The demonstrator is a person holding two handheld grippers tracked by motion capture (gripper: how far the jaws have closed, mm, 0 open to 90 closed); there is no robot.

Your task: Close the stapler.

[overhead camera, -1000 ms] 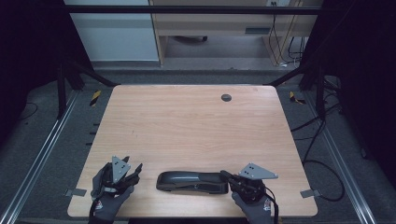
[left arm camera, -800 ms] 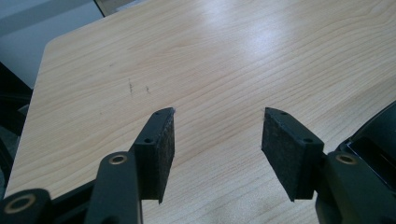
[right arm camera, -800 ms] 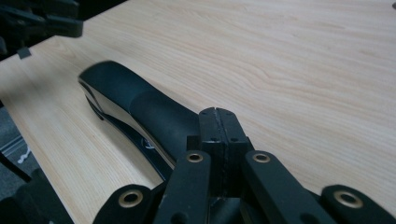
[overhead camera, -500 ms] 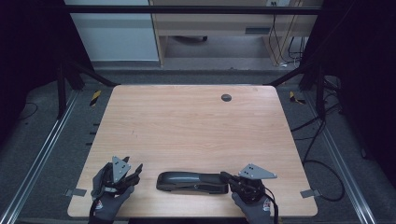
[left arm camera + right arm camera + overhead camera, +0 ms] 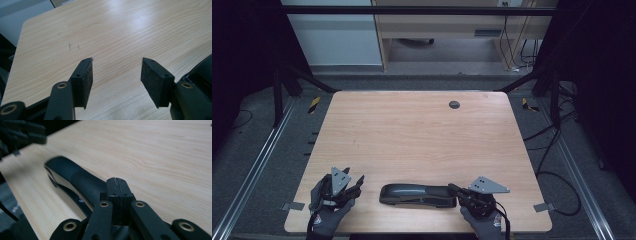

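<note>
A long black stapler-like object (image 5: 417, 194) lies flat near the table's front edge, between my two hands. My left gripper (image 5: 357, 182) rests to its left, apart from it. Its jaws have just been opening and now stand open (image 5: 116, 72) over bare wood with nothing between them. The object's edge (image 5: 202, 72) shows at the right of the left gripper view. My right gripper (image 5: 452, 189) sits at the object's right end, shut, its pads pressed together (image 5: 117, 181) just above the object's dark body (image 5: 75, 178). I see nothing held between them.
The light wooden table (image 5: 412, 130) has a small dark round grommet (image 5: 454, 104) near its far edge. Metal rails and cables run along the floor on both sides. A gloved hand (image 5: 22, 132) shows blurred at the top left of the right gripper view.
</note>
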